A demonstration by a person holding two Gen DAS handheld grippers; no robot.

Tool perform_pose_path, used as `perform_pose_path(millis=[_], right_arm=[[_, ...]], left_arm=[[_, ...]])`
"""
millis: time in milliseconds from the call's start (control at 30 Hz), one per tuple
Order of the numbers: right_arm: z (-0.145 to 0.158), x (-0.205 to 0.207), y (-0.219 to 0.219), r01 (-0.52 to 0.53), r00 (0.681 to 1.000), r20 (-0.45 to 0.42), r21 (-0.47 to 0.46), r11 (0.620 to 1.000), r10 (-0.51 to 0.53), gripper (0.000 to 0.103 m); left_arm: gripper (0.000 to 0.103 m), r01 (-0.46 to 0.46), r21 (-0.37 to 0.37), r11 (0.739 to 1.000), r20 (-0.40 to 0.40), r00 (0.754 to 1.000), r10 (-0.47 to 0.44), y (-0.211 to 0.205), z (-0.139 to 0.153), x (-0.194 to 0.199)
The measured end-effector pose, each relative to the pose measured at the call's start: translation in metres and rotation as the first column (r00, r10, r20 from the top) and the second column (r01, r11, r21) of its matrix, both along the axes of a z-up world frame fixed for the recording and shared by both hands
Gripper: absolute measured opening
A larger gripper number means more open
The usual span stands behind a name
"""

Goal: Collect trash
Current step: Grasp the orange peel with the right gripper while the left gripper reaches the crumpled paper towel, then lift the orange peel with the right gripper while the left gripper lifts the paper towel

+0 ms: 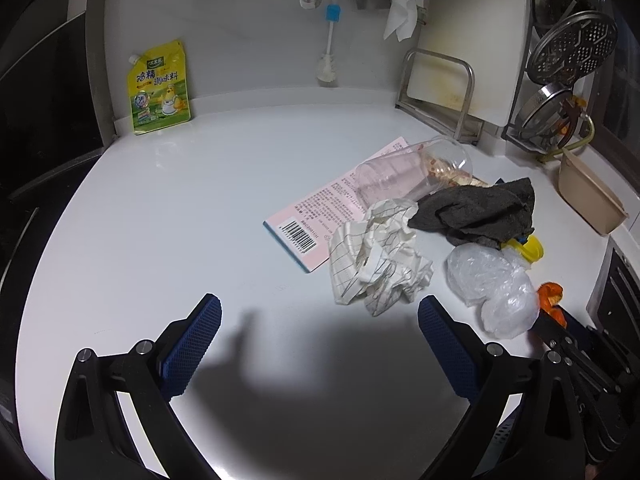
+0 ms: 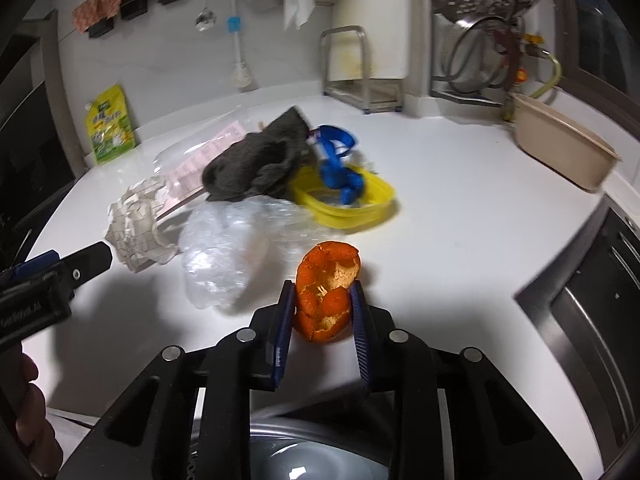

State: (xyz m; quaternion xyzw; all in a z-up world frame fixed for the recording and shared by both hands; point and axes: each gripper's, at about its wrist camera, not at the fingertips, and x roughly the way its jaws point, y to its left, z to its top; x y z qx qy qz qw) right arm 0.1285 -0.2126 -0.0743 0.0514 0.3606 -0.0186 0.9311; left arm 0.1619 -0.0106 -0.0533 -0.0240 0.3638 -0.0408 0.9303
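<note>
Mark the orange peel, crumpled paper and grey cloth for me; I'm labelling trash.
orange peel (image 2: 329,294), right wrist view, middle of its hollow inside.
crumpled paper (image 1: 380,256), left wrist view, centre of the wad.
grey cloth (image 1: 480,210), left wrist view, middle fold.

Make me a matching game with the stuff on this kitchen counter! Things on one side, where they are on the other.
Things:
1. orange peel
2. yellow pouch
3. white cloth
4. clear cup

Places:
A. hanging up on the wall
B. lying on its side on the pink paper
C. between the right claw's pads
D. standing against the back wall

Pairs: 1-C, 2-D, 3-A, 4-B
</note>
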Motion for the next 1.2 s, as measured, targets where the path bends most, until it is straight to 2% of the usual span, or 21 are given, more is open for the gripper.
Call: perform_pose_path(millis=[200, 500, 567, 633, 667, 733, 767, 833, 900, 1200], right_arm=[[-0.002, -0.012, -0.029, 0.057, 0.998, -0.003, 0.055, 0.997, -0.057, 0.027], [0.002, -0.024, -0.046, 0.074, 0.997, 0.022, 0.108, 0.991, -0.077, 0.027], [0.001, -0.026, -0.048, 0.076, 0.997, 0.025, 0.116, 0.990, -0.079, 0.027], [0.000, -0.027, -0.050, 0.078, 0.996, 0.023, 0.118, 0.990, -0.081, 0.027], [0.000, -0.027, -0.051, 0.079, 0.996, 0.022, 0.120, 0.990, -0.082, 0.027], [-0.002, -0.029, -0.052, 0.082, 0.996, 0.020, 0.126, 0.989, -0.085, 0.027], [-0.003, -0.030, -0.052, 0.083, 0.996, 0.019, 0.128, 0.988, -0.086, 0.027], [-0.004, -0.032, -0.052, 0.084, 0.996, 0.015, 0.133, 0.988, -0.087, 0.027], [-0.005, -0.035, -0.052, 0.085, 0.996, 0.013, 0.135, 0.987, -0.088, 0.027], [0.004, -0.063, -0.047, 0.086, 0.995, 0.027, 0.152, 0.985, -0.091, 0.027]], left_arm=[[0.097, 0.026, -0.007, 1.000, -0.014, 1.000, -0.027, -0.016, 0.000, 0.015], [0.096, -0.027, 0.048, 0.999, -0.077, 0.997, 0.030, -0.035, -0.011, 0.048], [0.090, -0.027, 0.076, 0.997, -0.080, 0.996, 0.033, -0.039, -0.012, 0.048], [0.067, -0.024, 0.078, 0.997, -0.081, 0.996, 0.030, -0.039, -0.012, 0.049], [0.064, -0.018, 0.069, 0.997, -0.085, 0.996, 0.024, -0.039, -0.013, 0.049], [0.048, -0.007, 0.044, 0.999, -0.090, 0.996, 0.011, -0.037, -0.014, 0.049], [0.046, -0.004, 0.039, 0.999, -0.089, 0.996, 0.007, -0.036, -0.014, 0.049], [0.034, 0.000, 0.042, 0.999, -0.076, 0.997, 0.003, -0.034, -0.011, 0.045], [0.034, 0.012, 0.031, 0.999, -0.070, 0.998, -0.010, -0.033, -0.008, 0.041], [0.034, 0.036, 0.067, 0.997, -0.003, 0.999, -0.036, -0.024, 0.011, -0.004]])
